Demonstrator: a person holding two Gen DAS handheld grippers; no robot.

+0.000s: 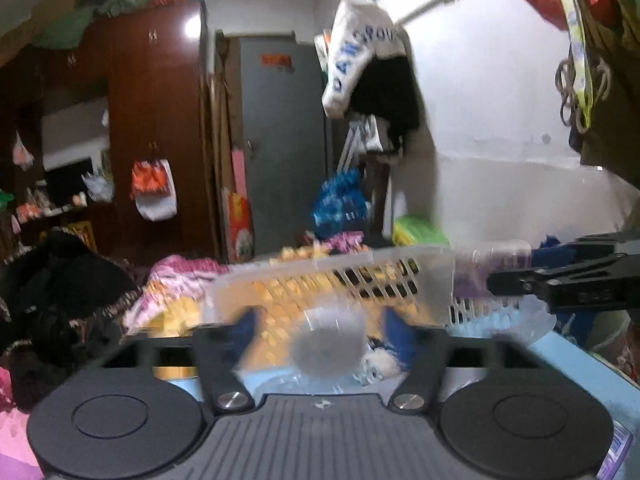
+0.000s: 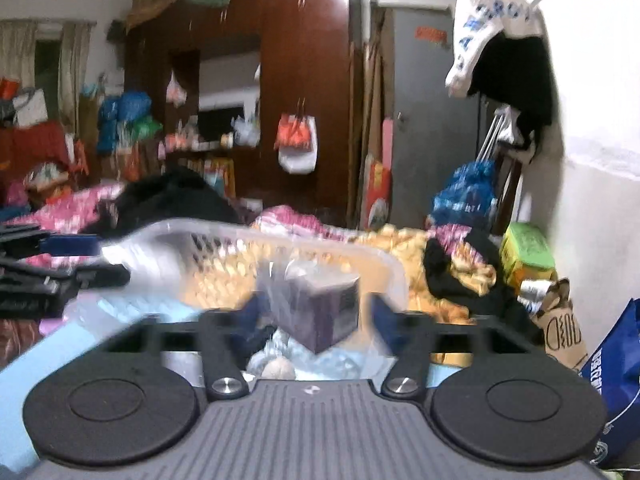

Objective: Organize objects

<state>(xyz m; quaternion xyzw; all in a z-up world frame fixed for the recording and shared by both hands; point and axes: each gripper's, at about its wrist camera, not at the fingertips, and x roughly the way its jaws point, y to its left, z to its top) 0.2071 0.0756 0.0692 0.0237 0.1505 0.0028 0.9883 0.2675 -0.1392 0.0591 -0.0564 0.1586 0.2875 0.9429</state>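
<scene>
Both views are motion-blurred. My left gripper (image 1: 322,326) has its jaws set wide around a clear round plastic container (image 1: 330,344); I cannot tell whether the blue pads (image 1: 394,330) touch it. My right gripper (image 2: 316,312) likewise has its jaws set wide around a dark purple box wrapped in clear plastic (image 2: 320,312), with contact unclear. A translucent slotted plastic basket (image 1: 340,276) sits just ahead of both grippers, and it shows in the right wrist view (image 2: 240,248) too. The right gripper reaches in at the left view's right edge (image 1: 560,280).
A light blue surface (image 1: 568,360) lies beneath the grippers. Behind the basket is a bed heaped with pink, yellow and black clothes (image 2: 440,256). A brown wardrobe (image 1: 156,120), grey door (image 1: 280,140), white wall (image 1: 500,120) and hanging bags (image 1: 360,56) stand beyond.
</scene>
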